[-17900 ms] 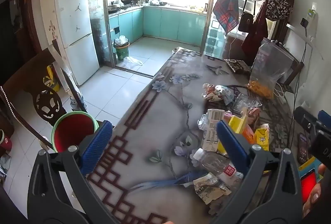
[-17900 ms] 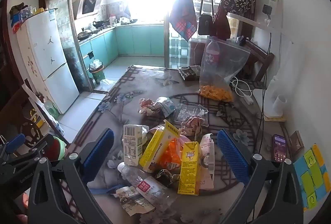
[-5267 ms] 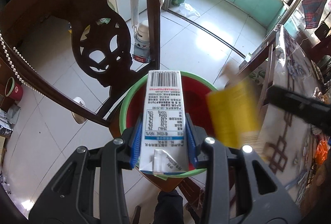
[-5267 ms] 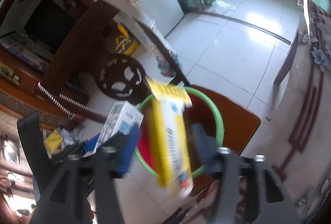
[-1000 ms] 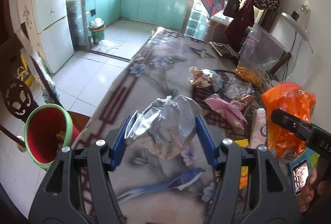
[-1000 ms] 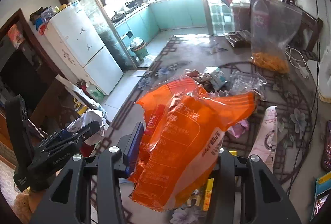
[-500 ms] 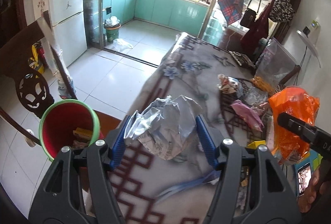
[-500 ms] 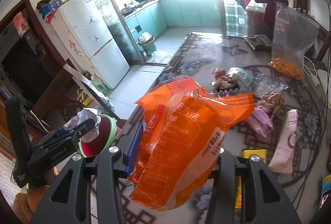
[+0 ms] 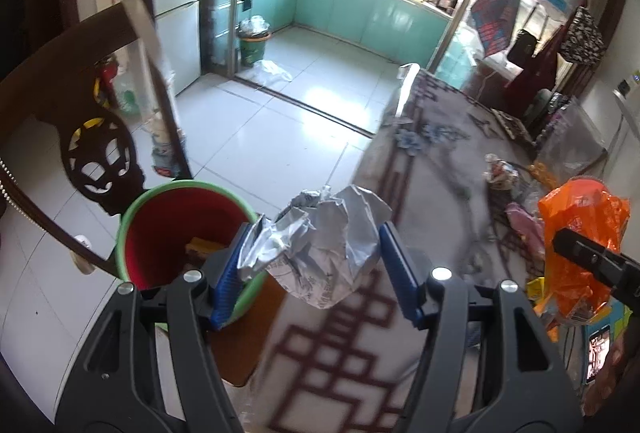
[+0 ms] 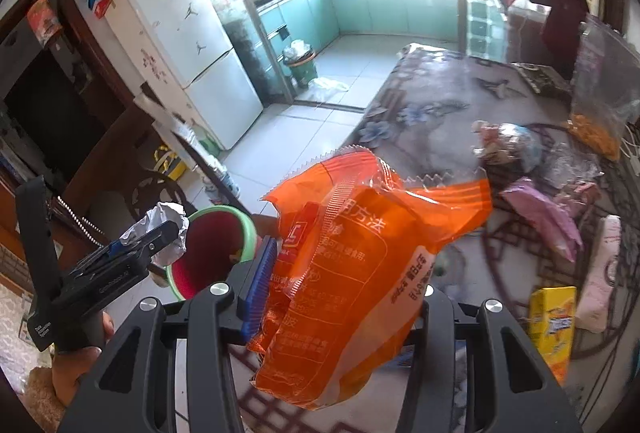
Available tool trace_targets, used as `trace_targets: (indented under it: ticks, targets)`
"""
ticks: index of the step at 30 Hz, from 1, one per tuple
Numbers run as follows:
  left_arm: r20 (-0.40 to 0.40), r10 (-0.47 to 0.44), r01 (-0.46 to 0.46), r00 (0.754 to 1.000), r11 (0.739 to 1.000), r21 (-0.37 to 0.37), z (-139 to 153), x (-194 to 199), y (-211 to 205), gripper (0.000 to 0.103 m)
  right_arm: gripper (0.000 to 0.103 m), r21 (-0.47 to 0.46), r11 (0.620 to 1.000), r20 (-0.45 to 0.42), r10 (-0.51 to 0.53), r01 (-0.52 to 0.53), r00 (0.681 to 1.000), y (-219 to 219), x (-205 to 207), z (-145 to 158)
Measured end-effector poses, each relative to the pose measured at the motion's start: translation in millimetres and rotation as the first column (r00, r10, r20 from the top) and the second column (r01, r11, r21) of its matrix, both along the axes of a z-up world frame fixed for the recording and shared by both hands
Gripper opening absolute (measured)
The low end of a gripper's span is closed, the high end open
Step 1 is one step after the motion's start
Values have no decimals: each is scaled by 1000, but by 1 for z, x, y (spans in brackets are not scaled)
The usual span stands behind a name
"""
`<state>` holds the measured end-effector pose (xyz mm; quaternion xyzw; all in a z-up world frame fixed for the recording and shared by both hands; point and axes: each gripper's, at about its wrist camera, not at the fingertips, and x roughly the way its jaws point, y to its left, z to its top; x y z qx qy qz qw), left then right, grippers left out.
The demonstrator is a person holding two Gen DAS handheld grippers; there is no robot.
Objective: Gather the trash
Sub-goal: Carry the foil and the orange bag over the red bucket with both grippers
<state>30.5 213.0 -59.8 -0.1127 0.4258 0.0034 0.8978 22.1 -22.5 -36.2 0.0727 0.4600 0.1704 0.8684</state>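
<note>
My left gripper [image 9: 316, 269] is shut on a crumpled silver foil wrapper [image 9: 324, 249], held over the table's left edge just right of the red bucket with a green rim [image 9: 176, 229]. The bucket stands on a wooden chair seat and holds a yellow carton. My right gripper [image 10: 340, 285] is shut on a large orange plastic bag [image 10: 352, 257] above the table. In the right wrist view the left gripper [image 10: 132, 253] with its foil [image 10: 164, 225] hangs beside the bucket [image 10: 216, 245]. The orange bag [image 9: 580, 229] shows at the right of the left wrist view.
The patterned table [image 10: 440, 105] still carries a yellow juice carton [image 10: 552, 325], pink wrappers [image 10: 548, 217], a clear bag with orange snacks [image 10: 600, 93] and other litter [image 10: 504, 145]. A carved dark chair back [image 9: 96, 137] rises behind the bucket. A fridge [image 10: 180, 49] and tiled floor [image 9: 280, 121] lie beyond.
Both grippers have swung left from over the table toward its edge. The bucket has come closer to the left gripper; the foil and the orange bag stay gripped.
</note>
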Motion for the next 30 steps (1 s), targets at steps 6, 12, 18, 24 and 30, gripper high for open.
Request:
trace_targets:
  ticks: [6,12,18,24,30]
  targets:
    - [-31,55,-55,998,998,3,-12,6,49,62,46,2,998,-23,67,-67,997,57,17,-11]
    - [-57,118,-117,991,993,30,-26,12,95,62,46,10,986,-73,166,-166,983,121,42,-33]
    - [-125,181,-178,976,983,33,-54,19,133,62,46,49,966,-163,257,-252,953,173,63,-64]
    - [-181,216,-213,959,976,37,-76,25,153,62,47,48,951,-223,308,-305,925,211,75,-86]
    - [-217,234,-232,948,972,36,-91,32,165,62,49,63,947,-252,321,-316,913,227,87,-95]
